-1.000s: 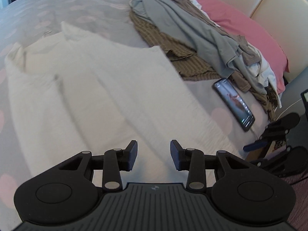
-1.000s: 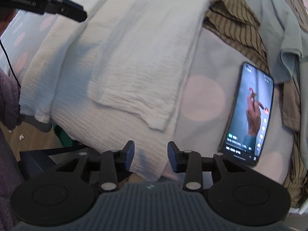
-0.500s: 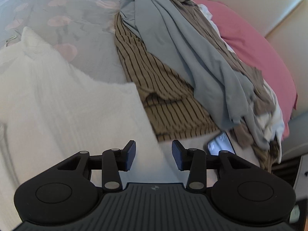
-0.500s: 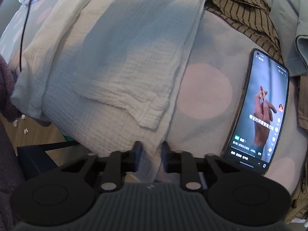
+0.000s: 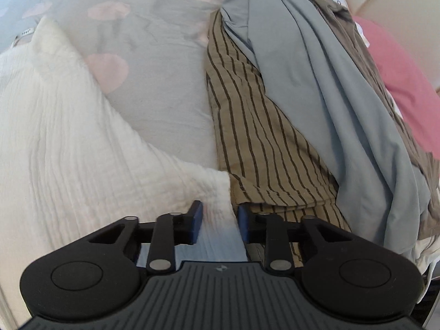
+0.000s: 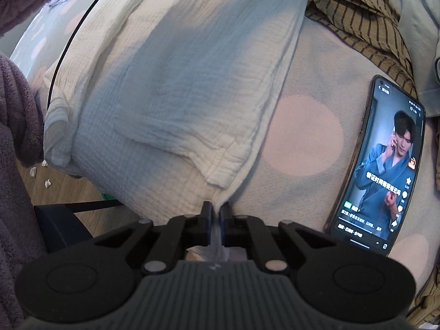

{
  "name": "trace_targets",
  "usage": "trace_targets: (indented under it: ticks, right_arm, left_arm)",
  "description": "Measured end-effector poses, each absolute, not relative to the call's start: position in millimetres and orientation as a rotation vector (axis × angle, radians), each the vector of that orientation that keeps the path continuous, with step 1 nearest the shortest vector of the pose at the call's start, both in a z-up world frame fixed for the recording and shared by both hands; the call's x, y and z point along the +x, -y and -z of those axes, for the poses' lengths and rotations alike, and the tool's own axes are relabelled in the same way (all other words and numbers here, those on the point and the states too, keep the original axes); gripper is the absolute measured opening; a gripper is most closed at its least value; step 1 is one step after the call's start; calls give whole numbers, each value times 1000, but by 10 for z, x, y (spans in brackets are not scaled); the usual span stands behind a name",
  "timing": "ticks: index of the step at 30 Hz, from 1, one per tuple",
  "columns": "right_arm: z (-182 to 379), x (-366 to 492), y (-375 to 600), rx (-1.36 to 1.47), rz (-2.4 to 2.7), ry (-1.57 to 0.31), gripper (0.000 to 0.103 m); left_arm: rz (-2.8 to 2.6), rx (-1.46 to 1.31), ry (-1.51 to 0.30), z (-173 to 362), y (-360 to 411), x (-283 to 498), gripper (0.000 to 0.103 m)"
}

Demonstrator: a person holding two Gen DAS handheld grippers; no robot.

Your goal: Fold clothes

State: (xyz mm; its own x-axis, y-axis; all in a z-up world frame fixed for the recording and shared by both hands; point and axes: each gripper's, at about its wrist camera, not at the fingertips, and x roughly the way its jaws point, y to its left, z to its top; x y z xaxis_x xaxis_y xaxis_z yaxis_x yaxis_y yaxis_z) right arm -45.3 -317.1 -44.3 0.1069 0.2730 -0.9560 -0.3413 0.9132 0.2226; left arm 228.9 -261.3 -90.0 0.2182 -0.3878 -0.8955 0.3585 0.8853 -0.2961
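A white crinkled garment (image 5: 68,151) lies spread on the bed, its sides folded inward in the right wrist view (image 6: 192,82). My left gripper (image 5: 220,220) points down at the garment's far corner next to the striped shirt. Its jaws are closing with the white corner between them, and a gap still shows at the pads. My right gripper (image 6: 216,220) is shut on the garment's near hem at the bed's edge, where the cloth bunches into a pinched fold between its fingertips.
A pile with a brown striped shirt (image 5: 261,143) and a grey-blue garment (image 5: 316,68) lies right of the white one, against a pink pillow (image 5: 404,82). A lit phone (image 6: 385,165) rests on the dotted bedsheet (image 6: 302,137). A purple fleece sleeve (image 6: 16,110) and a black cable (image 6: 68,41) are at left.
My left gripper has swept across the garment to its corner by the striped shirt, dropped lower and narrowed its jaws. My right gripper has shut on the near hem.
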Motion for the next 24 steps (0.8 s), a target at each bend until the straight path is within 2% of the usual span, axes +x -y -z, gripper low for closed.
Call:
trace_targets:
  ticks: [3,5,14,24]
  right_arm:
    - [370,-489,3136,-70,-462,-1378,6]
    - [322,-501,3126,-75,-469,-1368,6]
    - [19,-551,2995,-57,-495,-1311,6]
    - [-349,-522,2523,-24,-670,-1258,6]
  left_arm:
    - [554,-88,-1243,833,2498,2295,9]
    - [578,-106,-1231,758,2439,2271,7]
    - [590,-149,-1176,552,2144,2184,4]
    - [608,-267,-1104,189,1390,2136,4]
